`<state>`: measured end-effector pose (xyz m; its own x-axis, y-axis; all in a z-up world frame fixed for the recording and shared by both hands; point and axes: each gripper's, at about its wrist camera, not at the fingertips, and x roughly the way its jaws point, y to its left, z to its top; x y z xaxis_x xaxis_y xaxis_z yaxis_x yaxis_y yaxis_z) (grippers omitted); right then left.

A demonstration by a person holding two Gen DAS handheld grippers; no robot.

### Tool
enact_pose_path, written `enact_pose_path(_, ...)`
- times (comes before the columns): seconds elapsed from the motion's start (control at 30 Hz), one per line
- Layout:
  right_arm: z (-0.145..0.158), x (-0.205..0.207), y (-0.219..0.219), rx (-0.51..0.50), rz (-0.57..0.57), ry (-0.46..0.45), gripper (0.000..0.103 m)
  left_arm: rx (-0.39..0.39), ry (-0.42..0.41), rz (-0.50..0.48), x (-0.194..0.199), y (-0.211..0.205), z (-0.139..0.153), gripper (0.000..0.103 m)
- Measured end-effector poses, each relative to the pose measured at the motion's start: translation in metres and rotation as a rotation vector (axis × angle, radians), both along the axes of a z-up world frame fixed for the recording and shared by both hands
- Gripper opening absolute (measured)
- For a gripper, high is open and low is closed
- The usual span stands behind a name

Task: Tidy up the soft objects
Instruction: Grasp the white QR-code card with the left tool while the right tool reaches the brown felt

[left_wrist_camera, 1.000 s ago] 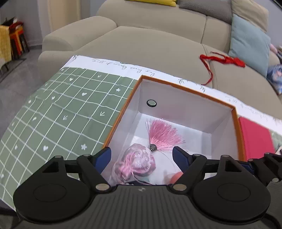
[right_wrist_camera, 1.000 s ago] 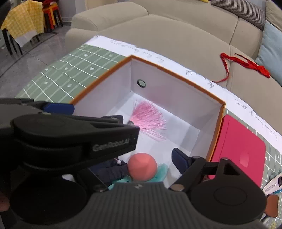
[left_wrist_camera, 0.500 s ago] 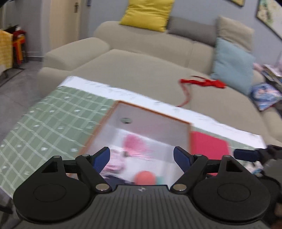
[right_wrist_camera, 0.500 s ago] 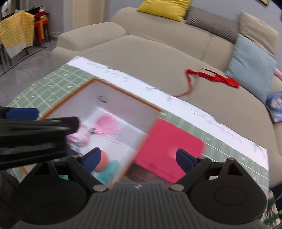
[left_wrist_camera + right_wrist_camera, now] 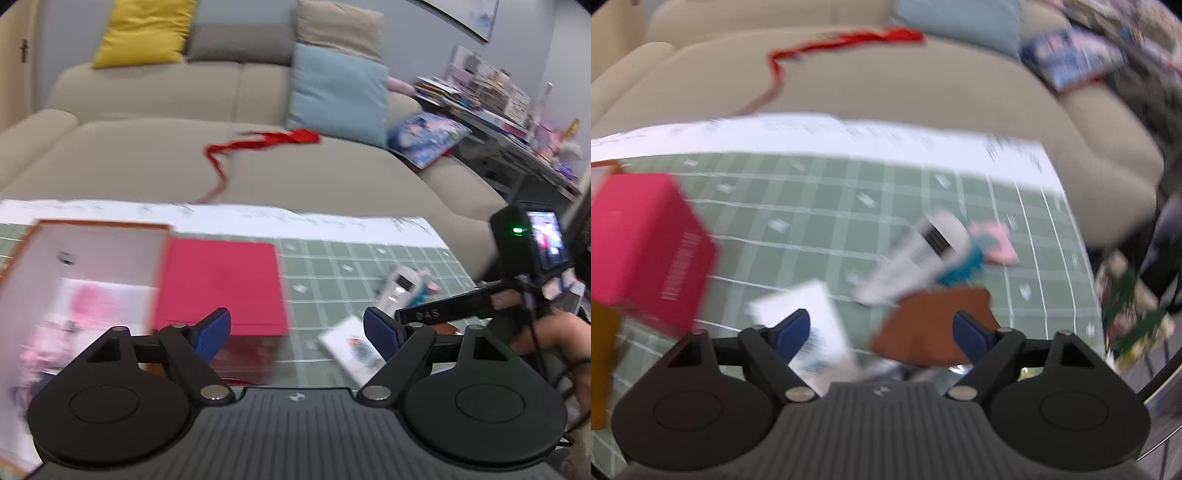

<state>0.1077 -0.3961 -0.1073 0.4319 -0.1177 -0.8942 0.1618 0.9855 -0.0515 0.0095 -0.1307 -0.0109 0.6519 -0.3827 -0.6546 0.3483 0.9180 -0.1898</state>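
The orange-rimmed white box (image 5: pixel 44 266) stands at the left of the left wrist view, with a pink tassel pouch (image 5: pixel 40 339) blurred inside. My left gripper (image 5: pixel 297 332) is open and empty above the green mat. My right gripper (image 5: pixel 882 332) is open and empty over a small heap on the mat: a brown soft piece (image 5: pixel 934 325), a white packet (image 5: pixel 812 332), a white tube (image 5: pixel 916 254), a teal thing (image 5: pixel 964 266) and a pink piece (image 5: pixel 997 243). The right gripper's body (image 5: pixel 524 280) shows at the right of the left wrist view.
A red box (image 5: pixel 221 284) stands right of the white box; it also shows in the right wrist view (image 5: pixel 646 247). The beige sofa (image 5: pixel 221 166) lies behind the table with a red ribbon (image 5: pixel 258 142) and a light blue cushion (image 5: pixel 340 92). A cluttered desk (image 5: pixel 517 110) is at the far right.
Both grippers have swung right, away from the white box toward the heap on the mat's right side. Both stayed open and empty. The views are motion-blurred.
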Motion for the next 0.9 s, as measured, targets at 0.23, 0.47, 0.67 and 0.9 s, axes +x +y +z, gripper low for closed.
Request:
enact_pose_path(0.23,-0.058,0.002,-0.064,0.173,-0.23,0.159,0.07,0.08,0.073,-0.205,0.001,-0.071,-0.044,0.096)
enact_pose_path(0.47,-0.065,0.0,-0.073,0.216,-0.234,0.119,0.039,0.171,0.131,-0.298,-0.006,-0.106,-0.084,0.096)
enact_pose_path(0.67,-0.065,-0.004,-0.073,0.176,-0.2,0.093,0.0,0.177,0.14,-0.265,-0.001,-0.117,-0.095,0.096)
enact_pose_path(0.9,-0.053,-0.011,-0.075,0.205,-0.184,0.053,0.0,0.199,0.166,-0.216,0.01,-0.127,-0.102,0.096)
